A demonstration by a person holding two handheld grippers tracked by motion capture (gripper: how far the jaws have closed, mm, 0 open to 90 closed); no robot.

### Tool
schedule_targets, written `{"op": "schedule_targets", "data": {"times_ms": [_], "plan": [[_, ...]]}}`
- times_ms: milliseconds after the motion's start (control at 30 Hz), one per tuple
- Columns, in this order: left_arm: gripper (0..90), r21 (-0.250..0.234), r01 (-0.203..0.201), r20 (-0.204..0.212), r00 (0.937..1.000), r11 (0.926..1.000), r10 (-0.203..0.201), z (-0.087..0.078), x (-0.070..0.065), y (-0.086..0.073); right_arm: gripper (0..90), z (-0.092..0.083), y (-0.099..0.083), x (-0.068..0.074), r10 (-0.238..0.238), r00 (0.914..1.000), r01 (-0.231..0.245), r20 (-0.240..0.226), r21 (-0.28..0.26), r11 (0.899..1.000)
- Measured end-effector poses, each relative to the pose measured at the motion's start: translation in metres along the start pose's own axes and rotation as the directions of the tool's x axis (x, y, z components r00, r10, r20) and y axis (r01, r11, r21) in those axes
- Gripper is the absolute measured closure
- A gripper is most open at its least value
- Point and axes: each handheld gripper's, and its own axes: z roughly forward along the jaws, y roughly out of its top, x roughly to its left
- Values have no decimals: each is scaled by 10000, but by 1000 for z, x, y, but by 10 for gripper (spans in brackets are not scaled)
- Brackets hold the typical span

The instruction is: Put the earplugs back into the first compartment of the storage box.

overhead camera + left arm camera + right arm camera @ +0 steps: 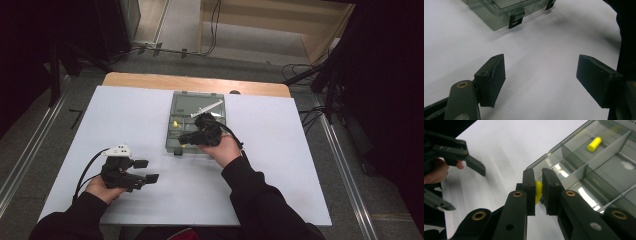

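Note:
A clear grey compartment box (182, 107) lies open at the middle of the white table, also seen as the box (599, 170) in the right gripper view. My right gripper (187, 139) hovers at the box's near left corner, shut on a small yellow piece (538, 191) pinched between its pads. Another yellow cylinder (594, 144) lies in a far compartment and shows as a yellow cylinder (175, 121) from above. My left gripper (147, 170) rests low over the table at the front left, open, with bare table between its fingers (491, 80). The box's latch (515, 18) lies ahead of it.
The white sheet (280, 165) covers a wooden table (150, 80). A white strip (206, 108) lies across the box's far part. Cables and dark stands (320, 75) surround the table on the floor.

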Motion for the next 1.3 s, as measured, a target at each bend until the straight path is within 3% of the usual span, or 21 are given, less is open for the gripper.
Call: {"op": "schedule_targets", "data": {"times_ms": [300, 667, 1000, 1067, 1233, 1300], "plan": [[237, 4, -49, 12, 10000, 10000, 49, 1, -1, 0, 789, 8, 17, -11, 55, 9996, -53, 261, -78, 10000], [237, 26, -68, 2, 10000, 10000, 68, 3, 0, 1, 781, 19, 39, -34, 652, 9964, -630, 551, -415, 9972], [237, 15, -127, 17, 9999, 9999, 127, 3, 0, 2, 754, 33, 47, -46, 445, 9921, -389, 1176, -501, 9980], [237, 8, -100, 39, 9999, 9999, 100, 4, 0, 2, 748, 36, 47, -47, 606, 9908, -550, 1210, -491, 9973], [237, 2, -59, 170, 9998, 10000, 59, 3, 1, 3, 620, 38, 45, -48, 615, 9907, -539, 1217, -654, 9964], [237, -12, -44, 84, 10000, 10000, 44, 4, 1, 4, 570, 36, 46, -47, 357, 9922, -255, 1195, -858, 9960]]}}
